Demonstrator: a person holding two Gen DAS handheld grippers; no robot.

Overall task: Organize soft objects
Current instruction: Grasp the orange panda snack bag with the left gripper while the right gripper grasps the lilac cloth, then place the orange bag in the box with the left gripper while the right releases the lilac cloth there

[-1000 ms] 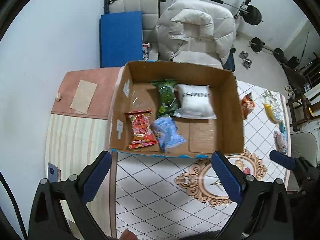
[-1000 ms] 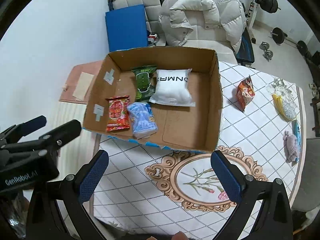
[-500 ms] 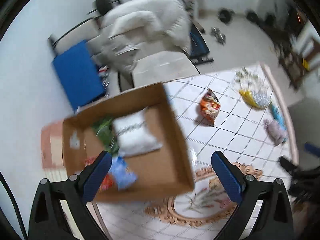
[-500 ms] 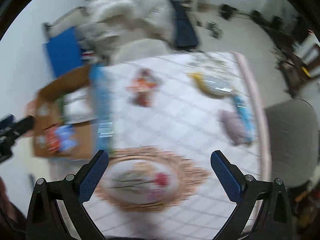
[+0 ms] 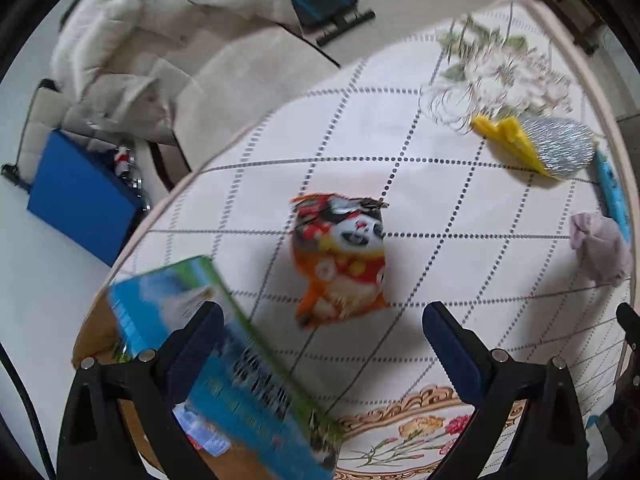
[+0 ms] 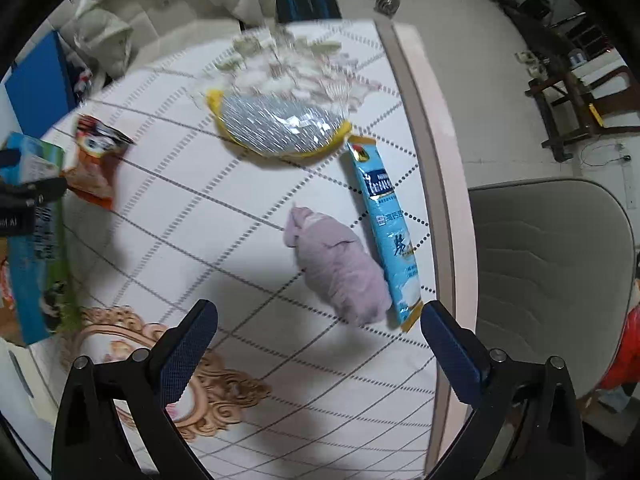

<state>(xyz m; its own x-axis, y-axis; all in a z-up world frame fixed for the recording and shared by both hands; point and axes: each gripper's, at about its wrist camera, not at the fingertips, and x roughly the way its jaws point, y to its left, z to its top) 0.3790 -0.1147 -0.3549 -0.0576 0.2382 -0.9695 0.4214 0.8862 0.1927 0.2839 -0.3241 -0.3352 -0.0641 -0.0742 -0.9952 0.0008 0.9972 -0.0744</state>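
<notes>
My left gripper (image 5: 320, 332) is open and empty, hovering above an orange panda snack bag (image 5: 340, 256) on the patterned tablecloth. My right gripper (image 6: 318, 332) is open and empty above a lilac soft cloth bundle (image 6: 340, 268), which lies beside a long light-blue sachet (image 6: 390, 232). A silver-and-yellow packet (image 6: 280, 126) lies farther back; it also shows in the left wrist view (image 5: 552, 148). The cardboard box (image 5: 224, 364) with blue printed sides sits at the lower left of the left wrist view, with packets inside partly hidden.
The table's right edge (image 6: 436, 184) runs close to the sachet, with a grey chair (image 6: 552, 280) beyond it. A white padded jacket on a chair (image 5: 160, 40) and a blue mat (image 5: 80, 200) stand behind the table. The left gripper shows at the right wrist view's left edge (image 6: 24, 200).
Both grippers have swung right, away from the box and toward the loose items on the table's right half. Both stay open and empty.
</notes>
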